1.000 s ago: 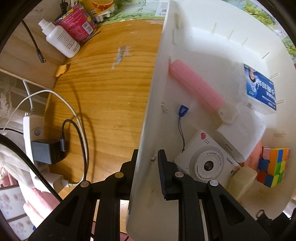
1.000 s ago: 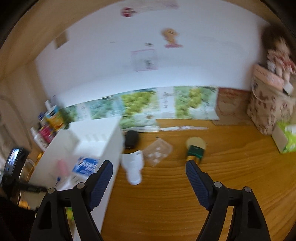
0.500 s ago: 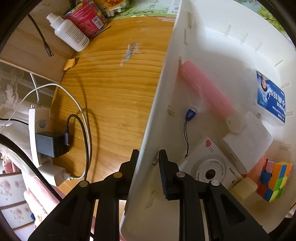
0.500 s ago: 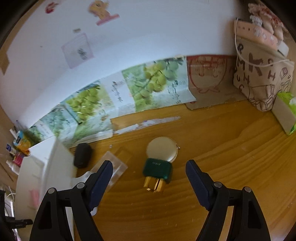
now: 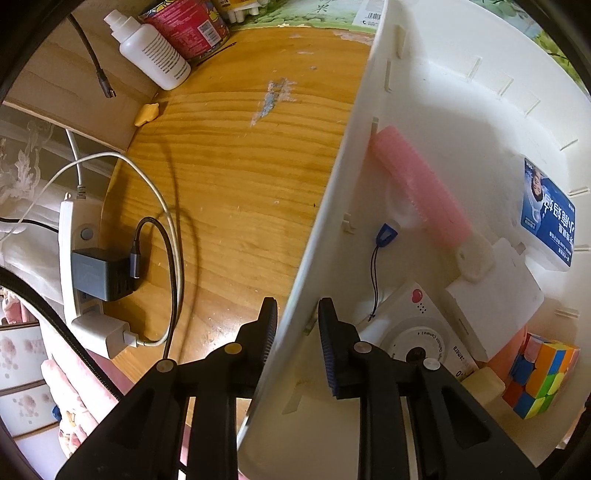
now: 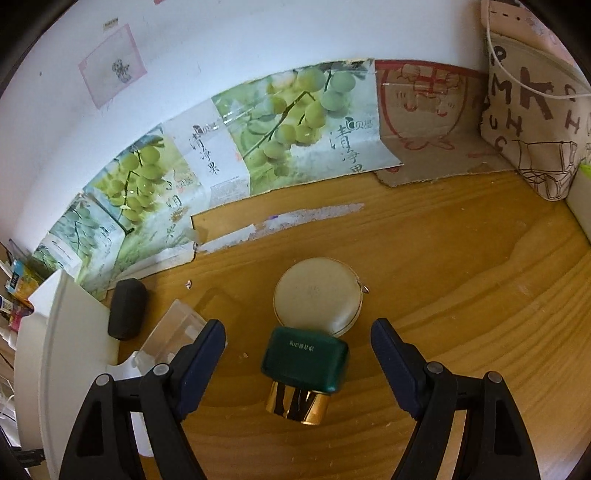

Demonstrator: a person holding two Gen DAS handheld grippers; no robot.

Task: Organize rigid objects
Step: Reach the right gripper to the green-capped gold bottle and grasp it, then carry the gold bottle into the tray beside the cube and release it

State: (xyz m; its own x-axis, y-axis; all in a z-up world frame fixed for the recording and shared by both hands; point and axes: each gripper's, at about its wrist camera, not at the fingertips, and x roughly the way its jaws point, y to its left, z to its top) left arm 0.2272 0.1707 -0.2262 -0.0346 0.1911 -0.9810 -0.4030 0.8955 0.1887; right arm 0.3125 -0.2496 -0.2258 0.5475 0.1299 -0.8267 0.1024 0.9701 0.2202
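Note:
My left gripper point(image 5: 295, 332) is shut on the near wall of a white storage bin point(image 5: 325, 229). Inside the bin lie a pink comb point(image 5: 421, 192), a white toy camera point(image 5: 410, 339), a blue-and-white packet point(image 5: 546, 218), a white box point(image 5: 495, 295) and a colour cube point(image 5: 539, 376). My right gripper point(image 6: 297, 354) is open and empty, just above a green bottle with a gold cap point(image 6: 304, 365) lying on the wooden table. A round cream case point(image 6: 317, 295) touches the bottle's far side.
Beside the bin's outer wall point(image 6: 55, 350) lie a black pouch point(image 6: 125, 310) and a clear plastic box point(image 6: 177, 332). A power strip with chargers and cables point(image 5: 92, 273), a white spray bottle point(image 5: 151, 48) and a red can point(image 5: 188, 26) sit left. A patterned bag point(image 6: 532, 110) stands far right.
My right gripper has swung right and down toward the green bottle, which now lies between its open fingers. My left gripper keeps its hold on the bin wall.

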